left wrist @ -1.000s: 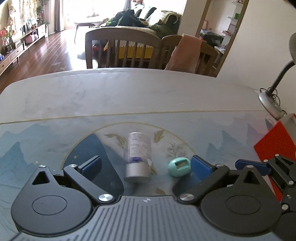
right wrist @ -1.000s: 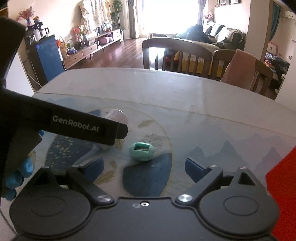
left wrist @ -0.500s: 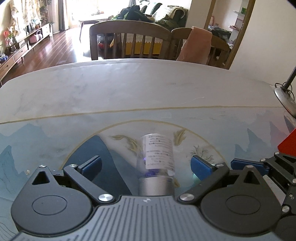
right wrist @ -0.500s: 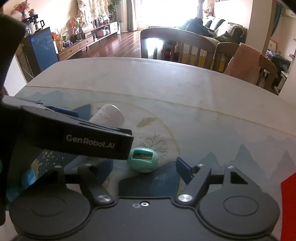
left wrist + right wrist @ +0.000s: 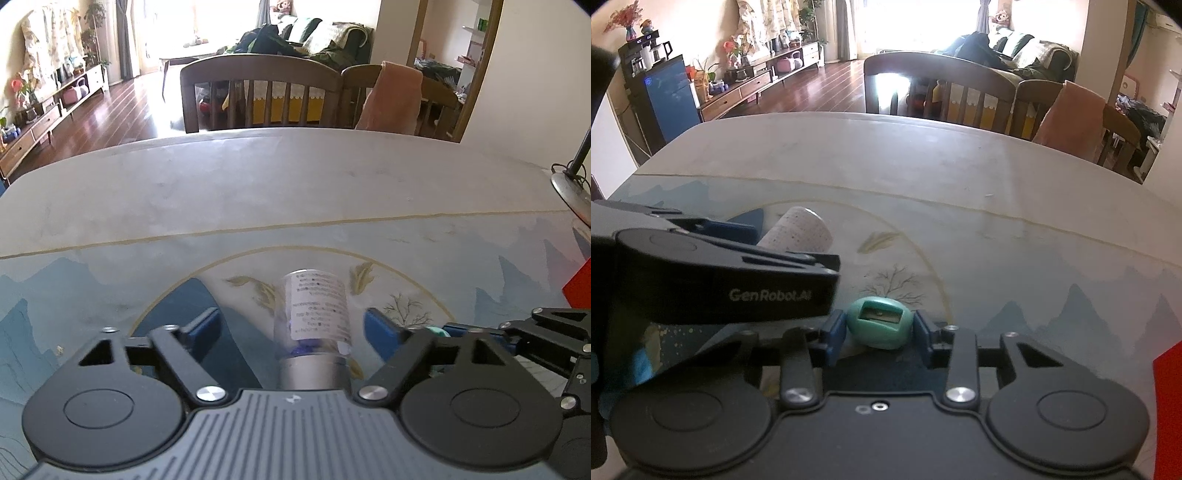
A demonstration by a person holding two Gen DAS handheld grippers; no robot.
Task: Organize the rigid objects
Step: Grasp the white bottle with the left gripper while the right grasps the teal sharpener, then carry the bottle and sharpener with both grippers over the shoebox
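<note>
1. Sunlit living room behind, two wooden chairs point(image 5: 258, 92) stand at the far edge of a bench point(image 5: 295, 192) covered with a painted mountain-scene mat.
2. Left hand-held gripper point(image 5: 291, 326) is spread wide, blue pads on either side of a labelled clear bottle point(image 5: 317, 314) lying on its side, silver cap toward the camera; neither pad touches it.
3. Right hand-held gripper point(image 5: 879, 332) is clenched on a teal egg-shaped sharpener point(image 5: 879, 323), both blue pads pressing its sides, just above the mat.

Left hand-held gripper point(image 5: 291, 326) spread; right hand-held gripper point(image 5: 879, 328) pinched.
</note>
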